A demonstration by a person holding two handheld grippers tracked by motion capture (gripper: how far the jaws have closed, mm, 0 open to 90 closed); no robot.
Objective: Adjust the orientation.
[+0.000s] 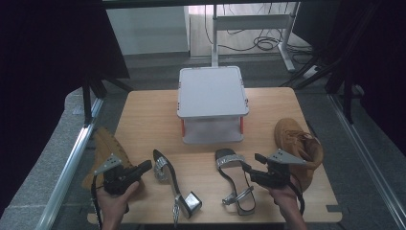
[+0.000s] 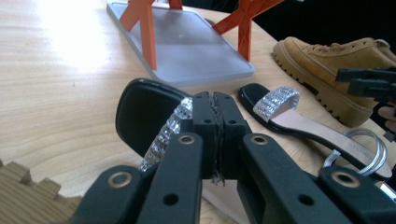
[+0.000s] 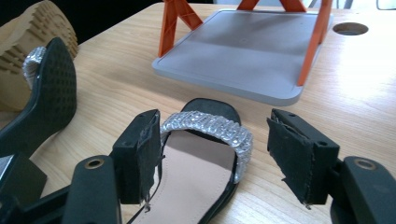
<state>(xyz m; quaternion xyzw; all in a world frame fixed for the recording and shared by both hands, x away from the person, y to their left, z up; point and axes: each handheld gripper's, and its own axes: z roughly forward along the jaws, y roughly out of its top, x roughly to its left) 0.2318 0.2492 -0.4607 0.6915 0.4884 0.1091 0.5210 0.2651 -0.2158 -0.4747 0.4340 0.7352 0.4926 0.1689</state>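
Silver-strapped right sandal [image 1: 233, 179] is positioned on the desk [image 1: 143, 120], toe strap between the open right gripper [image 3: 212, 158] pads, long axis along them; the left gripper [image 1: 146, 166] is closed, empty.

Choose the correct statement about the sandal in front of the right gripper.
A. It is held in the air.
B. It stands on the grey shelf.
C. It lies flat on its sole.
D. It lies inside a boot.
C: the sandal rests sole-down on the wooden table, between the open fingers of the right gripper, which do not press it.
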